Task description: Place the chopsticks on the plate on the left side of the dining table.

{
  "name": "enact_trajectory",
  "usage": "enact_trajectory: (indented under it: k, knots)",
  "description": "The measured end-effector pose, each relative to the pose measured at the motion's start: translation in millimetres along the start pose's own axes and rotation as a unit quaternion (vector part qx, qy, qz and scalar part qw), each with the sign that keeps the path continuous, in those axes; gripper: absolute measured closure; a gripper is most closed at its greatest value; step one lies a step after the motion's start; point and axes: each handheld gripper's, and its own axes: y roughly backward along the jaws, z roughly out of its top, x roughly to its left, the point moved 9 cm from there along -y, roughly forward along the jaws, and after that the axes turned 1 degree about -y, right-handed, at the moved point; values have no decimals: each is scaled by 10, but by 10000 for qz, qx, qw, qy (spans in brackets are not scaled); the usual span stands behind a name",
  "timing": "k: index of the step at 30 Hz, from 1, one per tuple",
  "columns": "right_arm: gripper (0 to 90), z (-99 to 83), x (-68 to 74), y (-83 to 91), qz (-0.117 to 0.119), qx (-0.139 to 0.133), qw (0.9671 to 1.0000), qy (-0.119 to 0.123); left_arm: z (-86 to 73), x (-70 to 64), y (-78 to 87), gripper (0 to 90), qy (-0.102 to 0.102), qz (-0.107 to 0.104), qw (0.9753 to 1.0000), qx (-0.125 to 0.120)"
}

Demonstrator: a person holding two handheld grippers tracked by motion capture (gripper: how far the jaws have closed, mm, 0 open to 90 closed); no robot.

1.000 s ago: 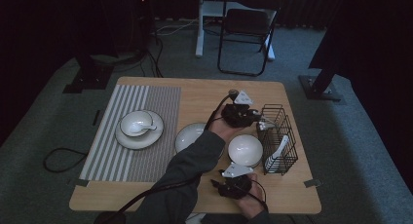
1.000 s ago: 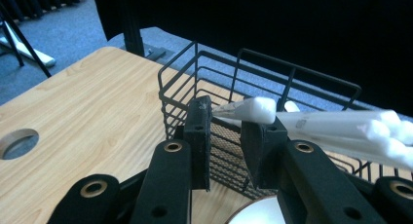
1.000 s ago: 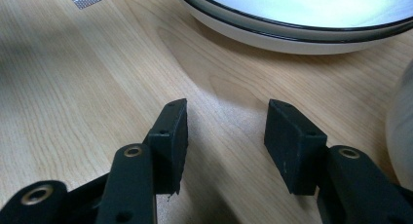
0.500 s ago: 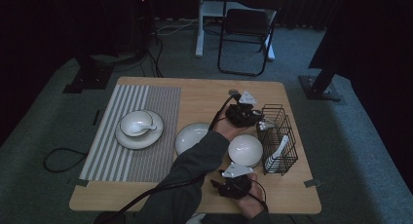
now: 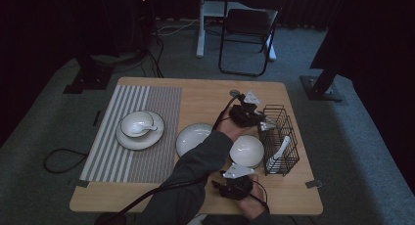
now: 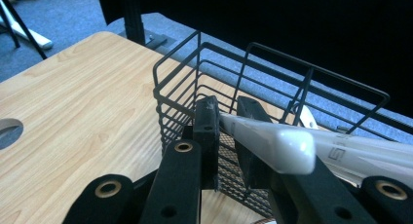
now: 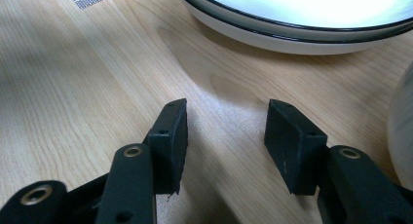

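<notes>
**Spoon held at the basket's rim**

Nearest, the right gripper rests spread and empty on bare wood just short of one plate. Farther, the left gripper clamps one white spoon at the wire basket, where a second spoon stands.

Table — mat, plates, basket.
</notes>
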Motion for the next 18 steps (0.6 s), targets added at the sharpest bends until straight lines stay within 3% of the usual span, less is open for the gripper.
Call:
enact_trajectory:
  k: [9, 18]
  knots:
    - [503, -1, 2, -1, 0, 5, 10000, 25, 5, 24, 8, 844, -54, 256, 9996, -70]
    - [503, -1, 0, -1, -3, 1, 10000, 34, 3, 15, 26, 848, -93, 262, 9995, -116]
